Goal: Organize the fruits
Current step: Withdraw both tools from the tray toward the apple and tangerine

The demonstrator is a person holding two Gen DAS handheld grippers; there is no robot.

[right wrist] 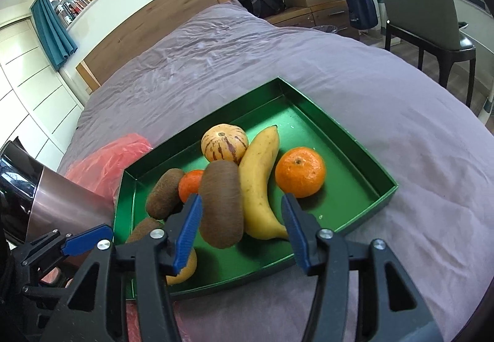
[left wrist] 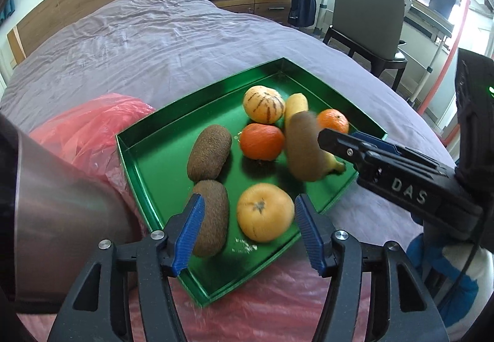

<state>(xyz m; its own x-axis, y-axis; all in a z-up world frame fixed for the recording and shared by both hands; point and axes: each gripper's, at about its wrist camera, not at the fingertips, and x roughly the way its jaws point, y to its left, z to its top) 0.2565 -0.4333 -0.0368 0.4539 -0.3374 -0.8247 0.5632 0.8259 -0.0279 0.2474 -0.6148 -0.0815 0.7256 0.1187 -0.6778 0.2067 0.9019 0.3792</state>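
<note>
A green tray (left wrist: pixel 148 153) (right wrist: pixel 364 162) lies on the bed and holds fruit. In the left wrist view I see a striped yellow melon (left wrist: pixel 263 104), a banana (left wrist: pixel 296 105), two tangerines (left wrist: pixel 262 141) (left wrist: pixel 333 121), a yellow-orange fruit (left wrist: pixel 265 212) and two kiwis (left wrist: pixel 210 153) (left wrist: pixel 213 218). A third kiwi (left wrist: pixel 304 147) (right wrist: pixel 220 203) is blurred, apparently in the air, just off my open right gripper (right wrist: pixel 242 230). My left gripper (left wrist: pixel 248 230) is open over the tray's near side, empty.
A red plastic bag (left wrist: pixel 92 125) and a metal cylinder (left wrist: pixel 61 234) lie left of the tray. The purple bedsheet (left wrist: pixel 154 42) spreads beyond. A chair (left wrist: pixel 367 11), desk and drawers stand at the back right.
</note>
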